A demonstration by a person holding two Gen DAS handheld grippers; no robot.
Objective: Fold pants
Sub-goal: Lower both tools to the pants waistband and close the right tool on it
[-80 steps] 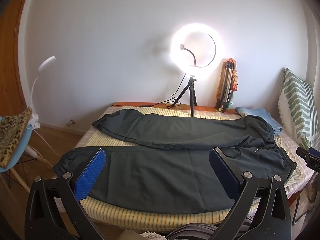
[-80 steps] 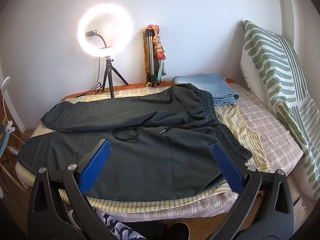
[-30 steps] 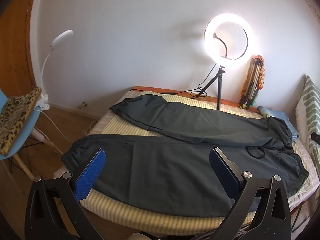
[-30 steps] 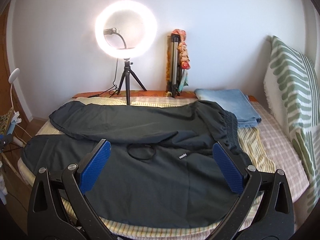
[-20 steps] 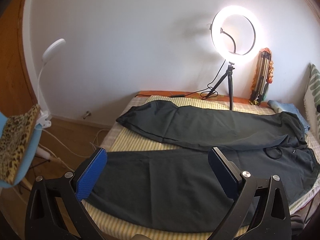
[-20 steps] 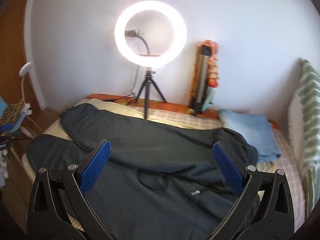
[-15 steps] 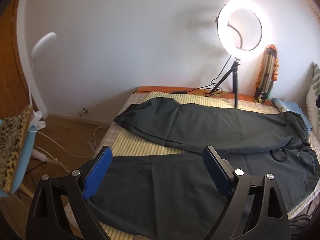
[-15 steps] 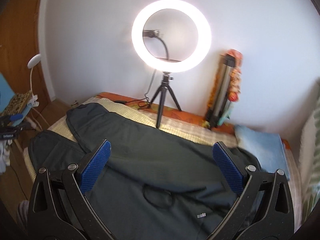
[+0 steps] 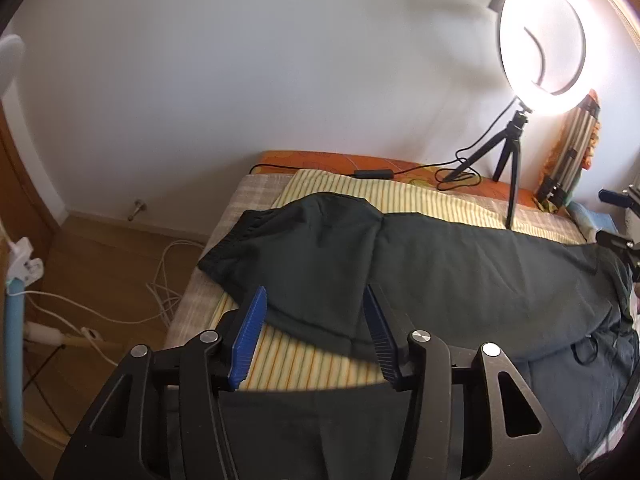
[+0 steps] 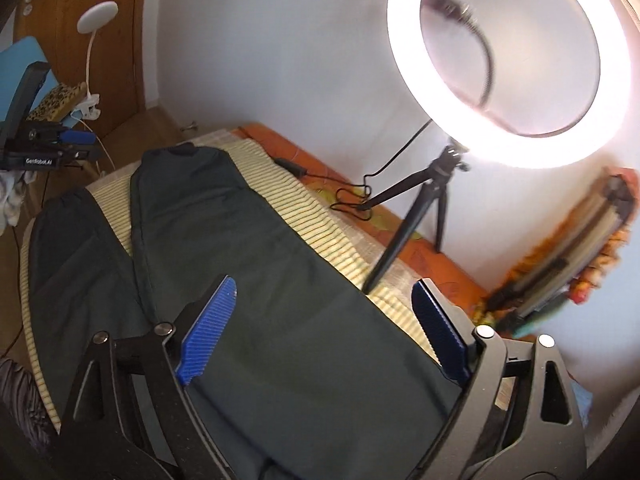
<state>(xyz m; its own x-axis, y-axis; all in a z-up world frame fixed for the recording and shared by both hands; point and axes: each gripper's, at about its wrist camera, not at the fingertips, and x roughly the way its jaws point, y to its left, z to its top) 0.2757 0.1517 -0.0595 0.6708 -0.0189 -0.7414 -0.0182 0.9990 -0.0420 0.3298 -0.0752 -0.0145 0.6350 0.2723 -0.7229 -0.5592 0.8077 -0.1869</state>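
Dark grey pants (image 9: pixel 460 272) lie spread flat on the bed, legs apart, cuffs to the left. My left gripper (image 9: pixel 314 308) is open, its blue pads either side of the far leg's lower part near the cuff (image 9: pixel 248 236), just above the cloth. My right gripper (image 10: pixel 320 304) is open over the far leg's upper part (image 10: pixel 280 280), holding nothing. The near leg (image 10: pixel 76 264) lies in front. The right gripper's tip shows at the left view's right edge (image 9: pixel 618 220).
A lit ring light (image 9: pixel 540 36) on a black tripod (image 10: pixel 412 208) stands at the bed's far edge with its cable (image 9: pixel 360 172). A striped yellow sheet (image 9: pixel 304 364) covers the bed. A folded tripod (image 10: pixel 560 260) leans on the wall. Cables (image 9: pixel 160 276) lie on the floor left.
Both grippers have moved forward and down over the far leg. The left one has narrowed its opening and shifted left toward the cuff; the right one has swung toward the ring light.
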